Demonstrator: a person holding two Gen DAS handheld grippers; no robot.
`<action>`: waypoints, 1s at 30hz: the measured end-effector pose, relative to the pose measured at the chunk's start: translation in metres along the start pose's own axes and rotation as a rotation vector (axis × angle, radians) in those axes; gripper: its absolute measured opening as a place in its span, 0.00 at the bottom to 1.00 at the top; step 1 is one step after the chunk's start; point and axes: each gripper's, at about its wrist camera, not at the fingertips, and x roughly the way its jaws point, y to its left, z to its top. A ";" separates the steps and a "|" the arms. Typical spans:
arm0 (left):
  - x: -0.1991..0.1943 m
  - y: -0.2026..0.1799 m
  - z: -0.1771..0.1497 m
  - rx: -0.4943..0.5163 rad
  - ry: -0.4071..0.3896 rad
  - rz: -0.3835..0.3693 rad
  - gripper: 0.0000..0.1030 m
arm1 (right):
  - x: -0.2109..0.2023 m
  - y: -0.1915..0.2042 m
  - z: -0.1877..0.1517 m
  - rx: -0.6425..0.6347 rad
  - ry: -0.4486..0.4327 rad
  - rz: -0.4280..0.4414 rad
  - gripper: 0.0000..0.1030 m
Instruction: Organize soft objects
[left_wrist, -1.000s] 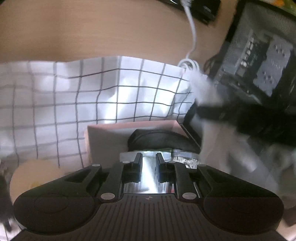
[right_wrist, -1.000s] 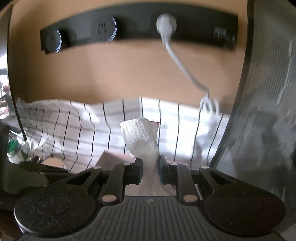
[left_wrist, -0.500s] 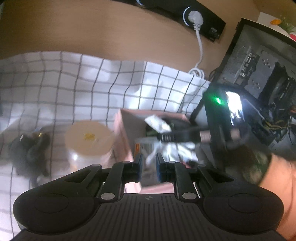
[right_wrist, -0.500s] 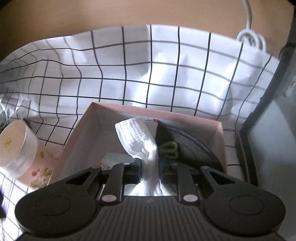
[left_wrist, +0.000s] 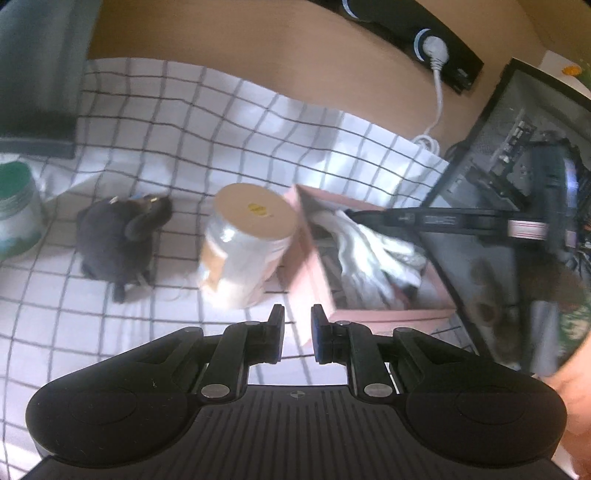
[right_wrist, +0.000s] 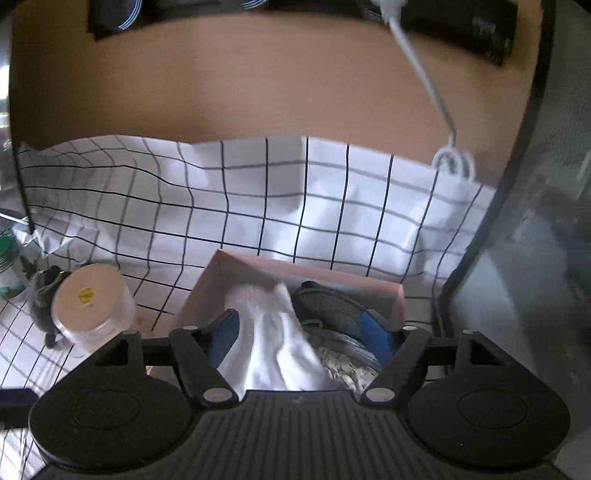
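Note:
A white cloth (right_wrist: 271, 332) lies in the pink box (right_wrist: 332, 275), beside a dark item (right_wrist: 325, 301). My right gripper (right_wrist: 299, 321) hangs over the box with its jaws opening; the cloth sits loose between the blue pads, which do not press on it. In the left wrist view the same white cloth (left_wrist: 373, 254) spills over the pink box (left_wrist: 388, 316). A dark plush toy (left_wrist: 118, 240) lies on the checked tablecloth (left_wrist: 110, 332), left of a jar with a beige lid (left_wrist: 247, 254). My left gripper (left_wrist: 297, 325) is shut and empty, in front of the jar and box.
A dark computer case (left_wrist: 517, 166) stands tight against the box's right side. A green-lidded jar (left_wrist: 14, 210) sits at the far left. A black power strip (left_wrist: 424, 40) with a white cable (right_wrist: 424, 81) runs along the wooden desk behind the cloth.
The right gripper's jaws have spread wide and let go of the white cloth in the pink box. The left gripper has swung left, bringing the jar and plush toy into view.

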 end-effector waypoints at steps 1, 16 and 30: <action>-0.002 0.005 -0.003 -0.007 -0.008 0.012 0.16 | -0.007 0.003 -0.002 -0.012 -0.010 -0.001 0.74; -0.065 0.126 -0.044 -0.325 -0.073 0.273 0.16 | -0.071 0.120 -0.003 -0.224 -0.104 0.190 0.82; -0.115 0.170 -0.088 -0.371 -0.065 0.291 0.16 | 0.038 0.282 0.029 -0.468 0.030 0.232 0.82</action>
